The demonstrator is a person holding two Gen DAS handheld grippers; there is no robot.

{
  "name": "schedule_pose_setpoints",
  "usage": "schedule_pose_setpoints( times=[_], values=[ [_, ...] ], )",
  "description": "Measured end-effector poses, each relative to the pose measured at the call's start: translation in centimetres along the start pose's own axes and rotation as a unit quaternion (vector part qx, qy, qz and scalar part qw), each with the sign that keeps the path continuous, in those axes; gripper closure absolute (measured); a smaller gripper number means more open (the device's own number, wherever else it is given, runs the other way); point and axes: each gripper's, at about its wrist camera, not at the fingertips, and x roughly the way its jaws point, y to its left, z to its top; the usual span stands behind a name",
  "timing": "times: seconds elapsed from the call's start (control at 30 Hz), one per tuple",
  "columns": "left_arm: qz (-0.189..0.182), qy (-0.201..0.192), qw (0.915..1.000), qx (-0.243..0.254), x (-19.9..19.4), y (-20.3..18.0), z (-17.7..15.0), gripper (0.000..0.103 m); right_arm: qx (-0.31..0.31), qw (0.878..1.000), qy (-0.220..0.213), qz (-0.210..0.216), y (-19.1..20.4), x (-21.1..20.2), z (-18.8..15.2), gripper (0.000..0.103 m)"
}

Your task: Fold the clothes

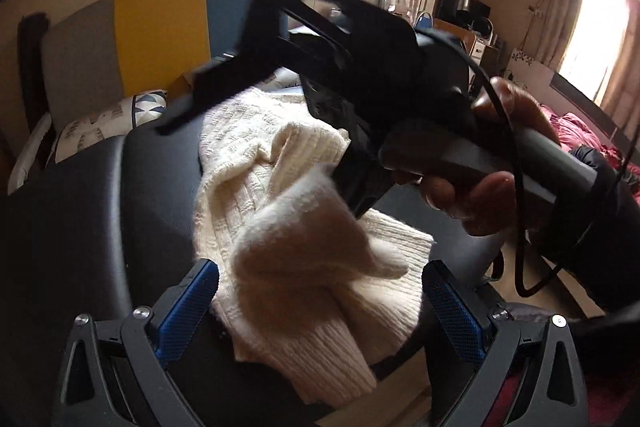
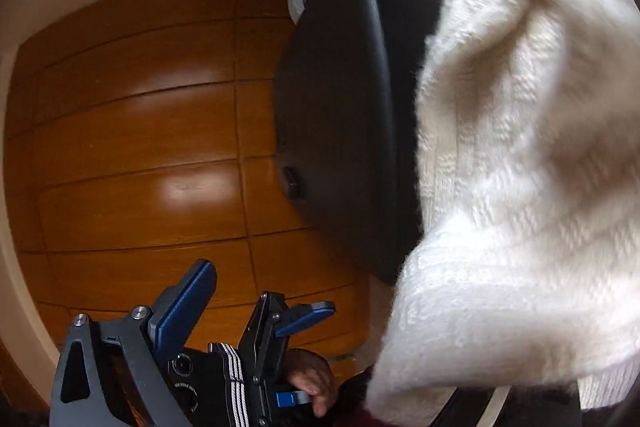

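Fingers (image 1: 188, 307) on your left gripper (image 1: 320, 307) stood spread wide w/ nothing pinched. They straddled the near end of the cream knit sweater (image 1: 256, 195) from just above, prob. so either pad could close on the ribbed cuff lying between them.

Your right gripper (image 2: 320, 291) looked released too. Its one visible finger (image 2: 188, 303) sat far out to the side, as an unclenched pair would. The other finger was hidden behind the knit (image 2: 520, 147), so I couldn't tell if cloth hung over it. From the left wrist view that gripper was blurred. Your right hand (image 1: 492, 167) held it low across the far part of the sweater, angled down toward the fabric.

As for the sweater: it lay rumpled on the black padded seat (image 1: 100, 207), one sleeve bunched over the body, a hump in the middle, edges not squared. My read is that's no tidy fold. It fit either a garment dumped down to be spread or one mid-way through bringing the sleeves in.

The knit was thick & floppy, so it would likely sag from any single pinch. Wood floor (image 2: 120, 147) was close below the seat edge, so a slack grab near the rim risked dragging cloth off.
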Motion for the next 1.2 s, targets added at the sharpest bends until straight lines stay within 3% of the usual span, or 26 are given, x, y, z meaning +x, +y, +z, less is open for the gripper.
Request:
schedule_pose_setpoints(
  times=[0.13, 0.2, 0.27, 0.3, 0.4, 0.53, 0.63, 0.7, 0.77, 0.8, 0.83, 0.87, 0.9, 0.97, 1.03, 1.1, 1.13, 1.2],
  values=[
    [0.009, -0.002, 0.9999, -0.007, 1.4, -0.1, 0.5, 0.001, -0.015, 0.999, 0.037, -0.008, 2.2, 1.1, 2.0, 0.0],
    [0.017, -0.001, 0.9998, -0.01, 2.0, -0.3, 0.6, 0.001, -0.017, 0.999, 0.035, -0.024, 2.6, 0.8, 2.6, 0.0],
    [0.024, 0.001, 0.9996, -0.012, 2.6, -0.5, 0.6, 0.001, -0.008, 0.999, 0.033, -0.012, 2.4, 0.0, 3.1, 0.0],
    [0.028, 0.001, 0.9995, -0.014, 2.9, -0.6, 0.6, 0.001, -0.003, 1.0, 0.03, 0.003, 1.5, -1.0, 1.7, 0.0],
    [0.036, 0.011, 0.9988, -0.031, 3.7, -0.3, 0.4, 0.001, 0.017, 0.999, -0.002, 0.045, -0.6, -3.9, -0.5, 0.0],
    [0.066, 0.047, 0.9945, -0.066, 4.8, 1.1, -0.1, 0.008, 0.031, 0.996, -0.049, 0.07, -2.6, -8.0, -2.6, 0.0],
    [0.071, 0.053, 0.9918, -0.093, 4.8, 1.8, -0.3, 0.008, 0.027, 0.993, -0.098, 0.06, -3.8, -11.8, -4.1, 0.0],
    [0.067, 0.042, 0.992, -0.098, 4.2, 1.8, -0.1, 0.008, 0.014, 0.986, -0.167, 0.009, -4.2, -15.3, -4.9, 0.0],
    [0.073, 0.037, 0.993, -0.085, 4.2, 1.7, 0.6, 0.009, 0.001, 0.966, -0.247, -0.078, -4.1, -18.9, -5.4, 0.0],
    [0.077, 0.039, 0.9932, -0.077, 4.6, 1.9, 1.4, 0.015, -0.006, 0.948, -0.29, -0.133, -3.7, -20.4, -5.1, 0.0],
    [0.07, 0.051, 0.9929, -0.082, 5.2, 2.4, 1.7, 0.042, -0.012, 0.922, -0.333, -0.195, -3.1, -21.6, -4.5, 0.0],
    [0.054, 0.068, 0.9917, -0.095, 5.9, 3.0, 1.9, 0.075, -0.019, 0.896, -0.364, -0.253, -3.0, -22.6, -4.2, 0.0],
    [0.039, 0.085, 0.9898, -0.107, 6.6, 3.6, 2.0, 0.085, -0.027, 0.871, -0.382, -0.308, -3.6, -23.4, -4.2, 0.0],
    [0.03, 0.096, 0.9871, -0.125, 7.5, 4.4, 1.6, 0.087, -0.023, 0.833, -0.382, -0.4, -4.8, -24.1, -3.0, 0.0],
    [0.018, 0.097, 0.9862, -0.133, 7.3, 4.7, 1.4, 0.086, -0.02, 0.817, -0.367, -0.444, -6.2, -24.5, -2.2, 0.0],
    [0.005, 0.097, 0.9847, -0.145, 7.0, 5.0, 1.3, 0.085, -0.008, 0.818, -0.339, -0.464, -9.2, -25.9, -1.7, 0.001],
    [0.001, 0.097, 0.9834, -0.153, 6.7, 5.4, 1.3, 0.085, 0.003, 0.821, -0.328, -0.468, -11.2, -26.9, -4.0, 0.003],
    [-0.007, 0.078, 0.9809, -0.178, 5.2, 6.8, 1.3, 0.087, 0.015, 0.82, -0.329, -0.468, -13.5, -27.3, -4.9, 0.006]
  ],
)
